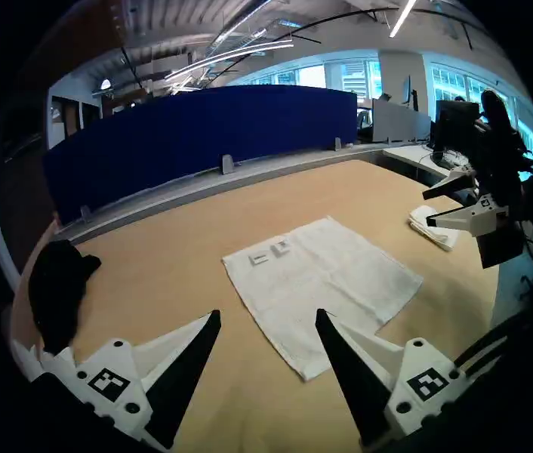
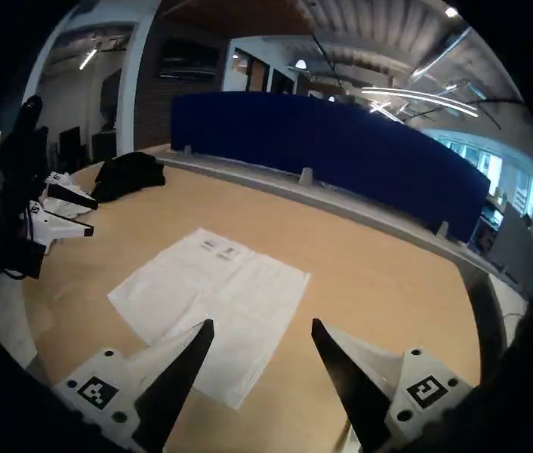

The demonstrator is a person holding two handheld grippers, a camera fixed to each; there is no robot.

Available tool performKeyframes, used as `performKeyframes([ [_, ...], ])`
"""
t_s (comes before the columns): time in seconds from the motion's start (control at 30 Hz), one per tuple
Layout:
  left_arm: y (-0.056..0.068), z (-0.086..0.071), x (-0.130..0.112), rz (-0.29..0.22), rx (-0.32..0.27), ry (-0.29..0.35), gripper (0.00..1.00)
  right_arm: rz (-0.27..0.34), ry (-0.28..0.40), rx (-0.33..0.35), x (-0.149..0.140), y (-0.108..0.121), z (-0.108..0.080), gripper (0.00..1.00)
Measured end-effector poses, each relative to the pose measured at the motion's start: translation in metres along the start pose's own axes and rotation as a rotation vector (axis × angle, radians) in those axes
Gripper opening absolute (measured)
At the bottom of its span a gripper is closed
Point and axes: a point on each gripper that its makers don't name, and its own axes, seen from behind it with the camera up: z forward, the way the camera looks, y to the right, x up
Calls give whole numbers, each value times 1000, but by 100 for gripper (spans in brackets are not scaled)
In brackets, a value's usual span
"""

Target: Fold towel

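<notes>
A white towel (image 1: 319,283) lies spread flat on the wooden table (image 1: 191,249), with two small labels near its far edge. My left gripper (image 1: 266,321) hovers open above the table at the towel's near left edge, nothing between its fingers. In the right gripper view the same towel (image 2: 214,294) lies ahead, and my right gripper (image 2: 261,328) stands open over its near edge. Each gripper shows from the other side: the right gripper (image 1: 432,209) at far right, the left gripper (image 2: 69,209) at far left, both held above the table.
A folded white cloth (image 1: 434,226) sits at the table's far right. A black garment (image 1: 56,287) lies at the left end. A blue partition (image 1: 198,140) runs along the table's back edge, with monitors (image 1: 455,124) beyond.
</notes>
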Motion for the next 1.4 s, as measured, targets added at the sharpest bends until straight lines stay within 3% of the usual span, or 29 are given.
performKeyframes([
  [0.7, 29, 28, -77, 11, -71, -162, 93, -22, -135, 48, -77, -15, 15, 100],
  [1.13, 48, 46, -101, 5, -116, -227, 93, -9, -221, 67, -118, -19, 19, 100],
  [1.4, 53, 49, -108, 19, -126, -258, 93, 7, -247, 103, -129, -25, 19, 94],
])
